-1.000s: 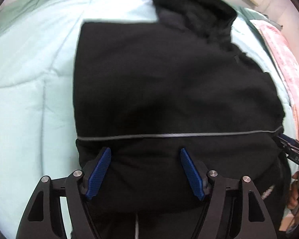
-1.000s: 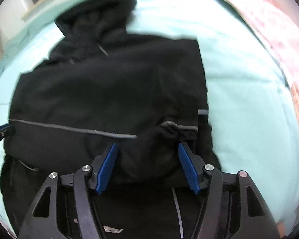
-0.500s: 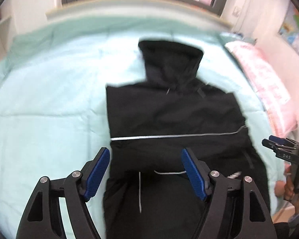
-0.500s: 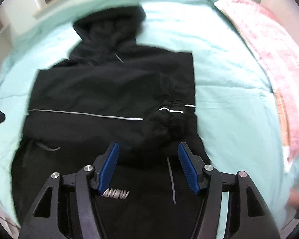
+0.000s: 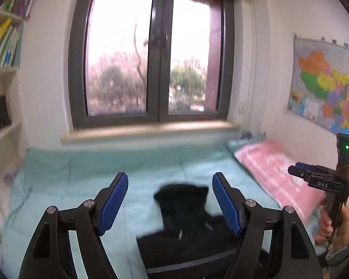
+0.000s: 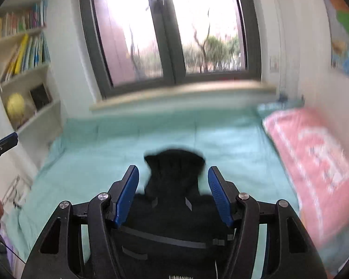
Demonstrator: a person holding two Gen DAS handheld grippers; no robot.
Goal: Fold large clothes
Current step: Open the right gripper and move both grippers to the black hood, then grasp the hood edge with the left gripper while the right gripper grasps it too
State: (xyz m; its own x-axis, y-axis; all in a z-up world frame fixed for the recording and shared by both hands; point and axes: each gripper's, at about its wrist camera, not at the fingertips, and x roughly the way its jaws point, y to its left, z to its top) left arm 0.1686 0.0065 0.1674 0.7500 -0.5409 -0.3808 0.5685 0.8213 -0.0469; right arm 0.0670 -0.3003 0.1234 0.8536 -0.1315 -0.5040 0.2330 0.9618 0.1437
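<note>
A black hooded jacket (image 5: 186,230) with a thin grey stripe lies flat on the mint-green bed (image 5: 69,186), hood toward the window. It also shows in the right wrist view (image 6: 174,209). My left gripper (image 5: 170,203) is open and empty, raised well above the jacket. My right gripper (image 6: 173,195) is open and empty, also raised above it. The right gripper shows at the right edge of the left wrist view (image 5: 314,176), held by a hand. The jacket's lower part is hidden below both frames.
A pink pillow (image 5: 274,176) lies on the right side of the bed, also in the right wrist view (image 6: 314,162). A window (image 5: 153,58) with a sill is behind the bed. Bookshelves (image 6: 23,69) stand at left. A map (image 5: 328,88) hangs at right.
Both grippers have lifted and tilted up from close over the jacket, so the views now show the window and walls. Both stay open and empty.
</note>
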